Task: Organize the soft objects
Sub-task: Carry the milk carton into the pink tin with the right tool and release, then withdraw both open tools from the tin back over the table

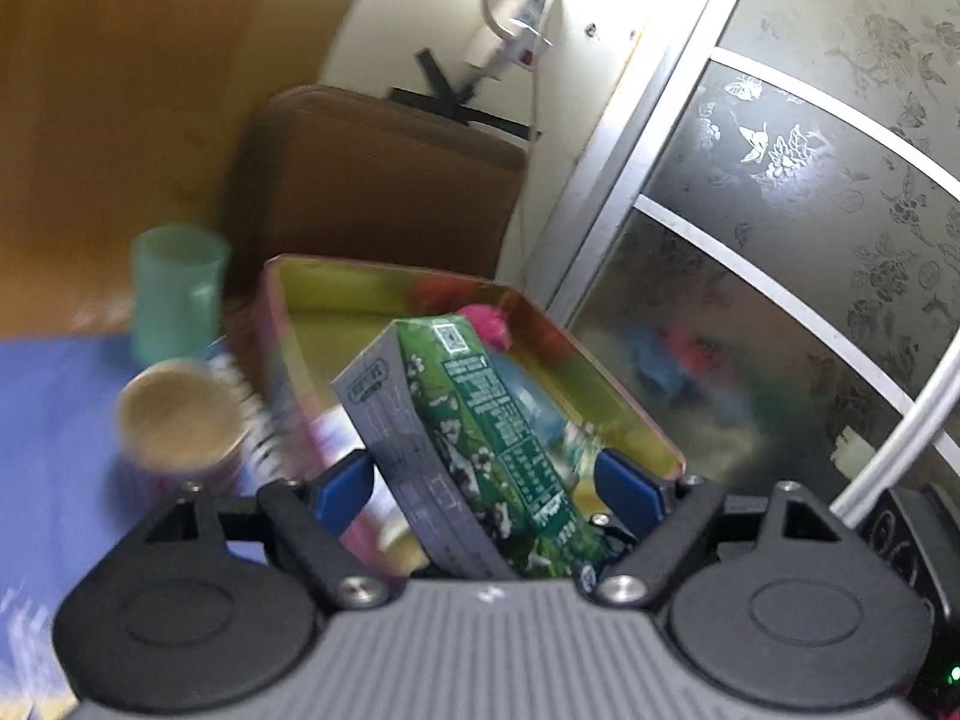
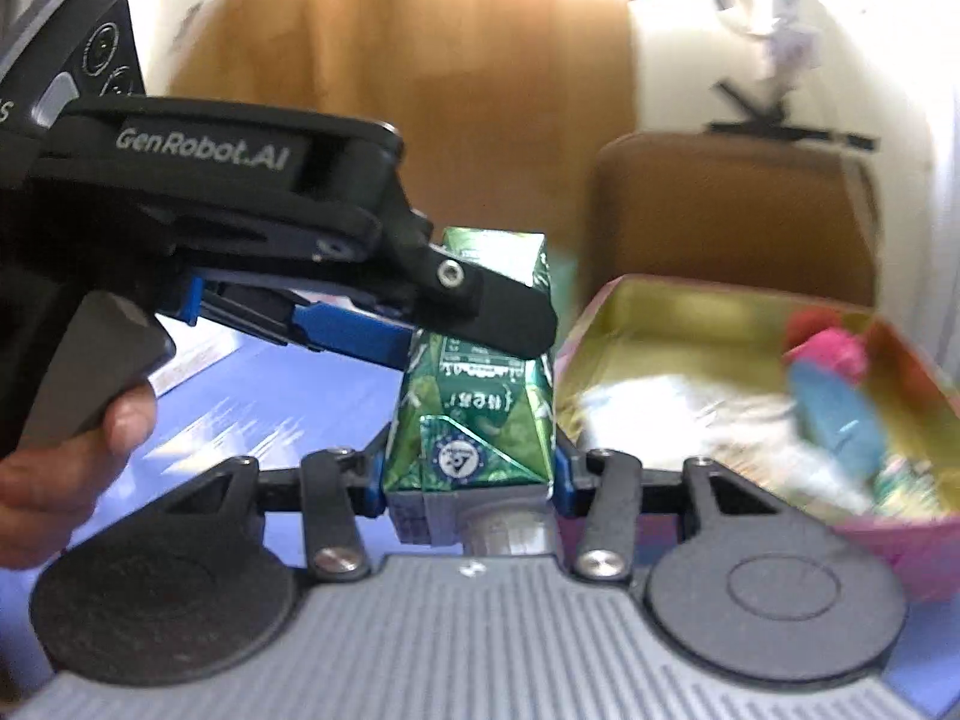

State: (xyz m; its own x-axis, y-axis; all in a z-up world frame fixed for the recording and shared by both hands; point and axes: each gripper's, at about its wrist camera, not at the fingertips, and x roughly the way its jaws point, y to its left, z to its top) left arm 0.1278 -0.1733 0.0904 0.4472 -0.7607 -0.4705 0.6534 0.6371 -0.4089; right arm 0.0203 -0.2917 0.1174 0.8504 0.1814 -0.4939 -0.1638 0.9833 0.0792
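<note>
A green and grey drink carton (image 2: 474, 408) is held in the air by both grippers. My right gripper (image 2: 468, 474) is shut on its spout end. My left gripper (image 2: 480, 324) comes in from the left and clamps the carton's far end. In the left wrist view the carton (image 1: 480, 450) stands between the blue pads (image 1: 345, 489) of the left gripper (image 1: 486, 492), which look spread apart beside it. A pink tin box (image 2: 606, 306) with a gold inside sits to the right and holds a pink pompom (image 2: 834, 354), a blue soft item (image 2: 840, 414) and white pieces.
A blue mat (image 2: 258, 408) covers the table. A teal cup (image 1: 177, 294) and a can with a tan lid (image 1: 180, 420) stand left of the tin (image 1: 624, 396). A brown cushion (image 1: 372, 186) and a patterned glass door (image 1: 810, 228) are behind.
</note>
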